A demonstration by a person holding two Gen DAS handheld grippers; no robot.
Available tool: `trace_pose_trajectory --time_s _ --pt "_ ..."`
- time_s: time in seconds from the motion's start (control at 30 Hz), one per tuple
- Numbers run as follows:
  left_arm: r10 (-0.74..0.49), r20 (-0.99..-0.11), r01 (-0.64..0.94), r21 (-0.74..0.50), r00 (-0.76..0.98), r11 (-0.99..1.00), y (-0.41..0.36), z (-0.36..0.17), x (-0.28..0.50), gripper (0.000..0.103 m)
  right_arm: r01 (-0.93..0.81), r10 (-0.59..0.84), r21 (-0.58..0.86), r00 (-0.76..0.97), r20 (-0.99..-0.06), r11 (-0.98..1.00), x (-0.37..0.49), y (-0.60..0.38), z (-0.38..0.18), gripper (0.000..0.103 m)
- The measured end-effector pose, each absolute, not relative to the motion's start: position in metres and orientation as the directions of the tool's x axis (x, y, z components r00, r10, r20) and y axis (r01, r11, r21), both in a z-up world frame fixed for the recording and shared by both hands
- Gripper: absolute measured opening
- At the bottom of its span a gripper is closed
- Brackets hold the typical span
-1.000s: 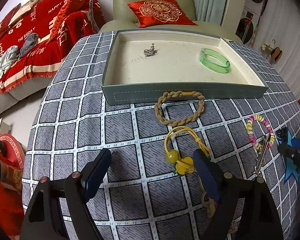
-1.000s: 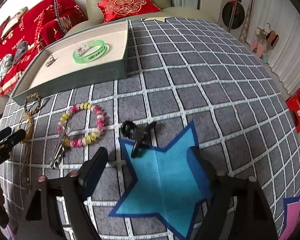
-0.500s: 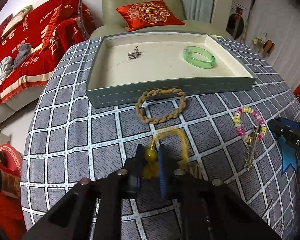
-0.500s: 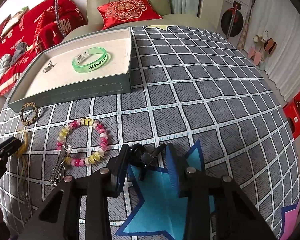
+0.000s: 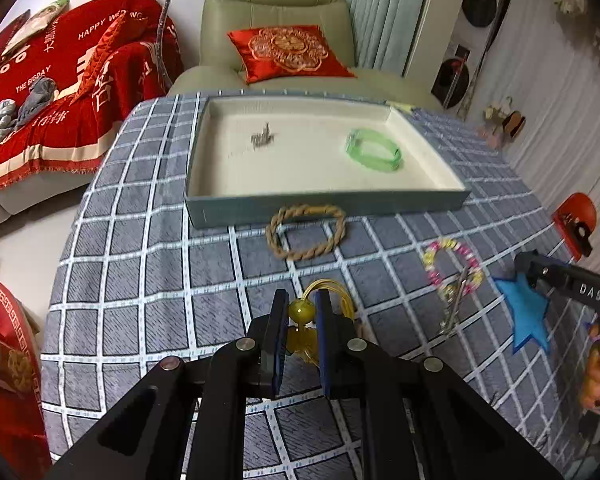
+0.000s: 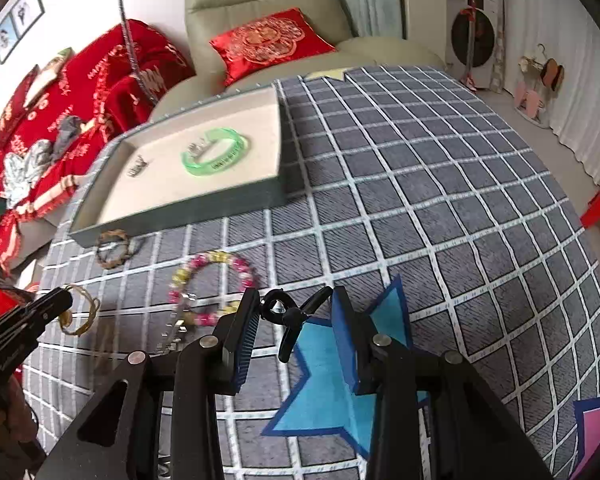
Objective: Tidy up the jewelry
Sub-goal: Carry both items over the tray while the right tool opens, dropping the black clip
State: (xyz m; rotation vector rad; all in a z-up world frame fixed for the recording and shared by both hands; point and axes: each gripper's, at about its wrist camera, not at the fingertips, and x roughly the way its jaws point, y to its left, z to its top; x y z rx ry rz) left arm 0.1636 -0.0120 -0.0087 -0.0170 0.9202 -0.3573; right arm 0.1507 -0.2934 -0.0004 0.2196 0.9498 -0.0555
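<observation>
Left gripper (image 5: 300, 312): I have its jaws just closed, pinching the yellow bead cord (image 5: 300, 310) above the checked cloth (image 5: 140, 280).
Right gripper (image 6: 294, 320): jaws just closed, clamping the black hair claw (image 6: 286, 314) over the blue star (image 6: 324, 380).
Tray (image 5: 324, 206): holds green bangle (image 5: 374, 154), silver piece (image 5: 263, 139).

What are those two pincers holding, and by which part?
Left tool pinches the yellow cord bracelet by its round bead. Right tool clamps the black hair claw clip across its middle.
</observation>
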Motion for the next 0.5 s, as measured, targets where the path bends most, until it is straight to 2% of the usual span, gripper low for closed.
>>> trace_pose_trajectory --time_s 0.3,0.5 --pt "-0.362 -0.726 0.295 -0.226 0.584 0.928 0.000 0.020 0.172 0.029 0.068 0.105 0.186 0.620 -0.778 0.980 0.152 -0.275 0.025 0.039" --pt "-0.359 -0.706 0.291 -0.222 0.610 0.931 0.003 0.033 0.186 0.029 0.038 0.151 0.224 0.630 -0.762 0.974 0.169 -0.270 0.037 0.039"
